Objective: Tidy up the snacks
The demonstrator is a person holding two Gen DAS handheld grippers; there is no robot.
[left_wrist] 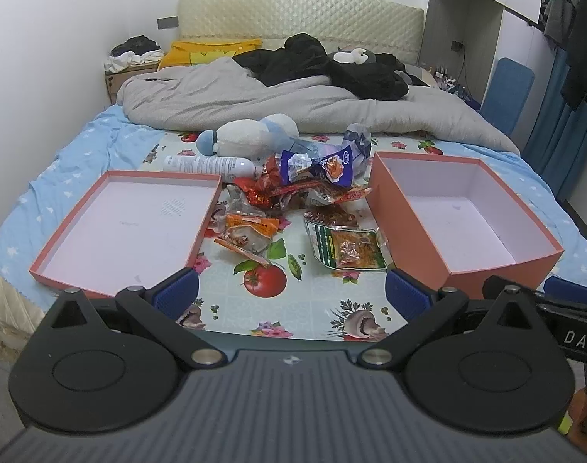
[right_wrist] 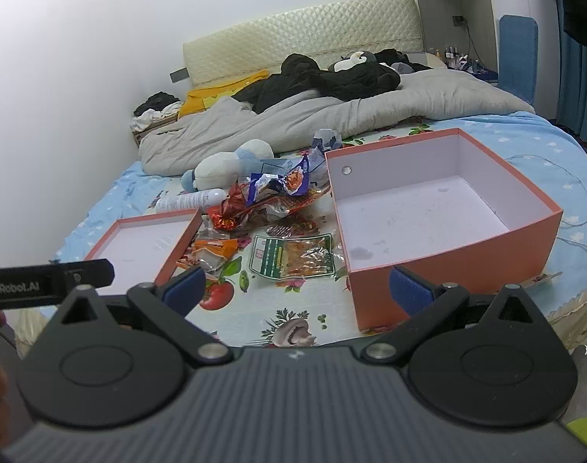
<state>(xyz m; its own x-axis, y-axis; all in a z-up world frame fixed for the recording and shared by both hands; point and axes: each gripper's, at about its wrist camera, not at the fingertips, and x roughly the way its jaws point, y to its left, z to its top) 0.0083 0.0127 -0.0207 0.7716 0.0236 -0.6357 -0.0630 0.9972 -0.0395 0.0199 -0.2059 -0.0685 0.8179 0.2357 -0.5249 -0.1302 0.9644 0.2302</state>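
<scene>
The left hand-held gripper (left_wrist: 291,289) is wide open and holds nothing; it hangs over the near edge of the bed (left_wrist: 54,169), and its blue fingers (left_wrist: 176,293) point at the middle of the patterned cloth (left_wrist: 293,308). The right hand-held gripper (right_wrist: 296,289) is also wide open and empty, just beside the left one at the same edge. Between the two boxes lies a pile of snack packets (left_wrist: 293,189), with a green and orange packet (left_wrist: 343,249) nearest to the grippers. The shallow lid (left_wrist: 131,223) lies open side up toward the left edge of the bed, and the deeper box (left_wrist: 463,208) stands toward the right edge. Both are empty, probably placed so as to receive the snacks, perhaps one kind in each. A white bottle (left_wrist: 208,164) and a soft toy (left_wrist: 251,135) lie behind the pile. No packet is sorted yet, so the task seems at its beginning.
</scene>
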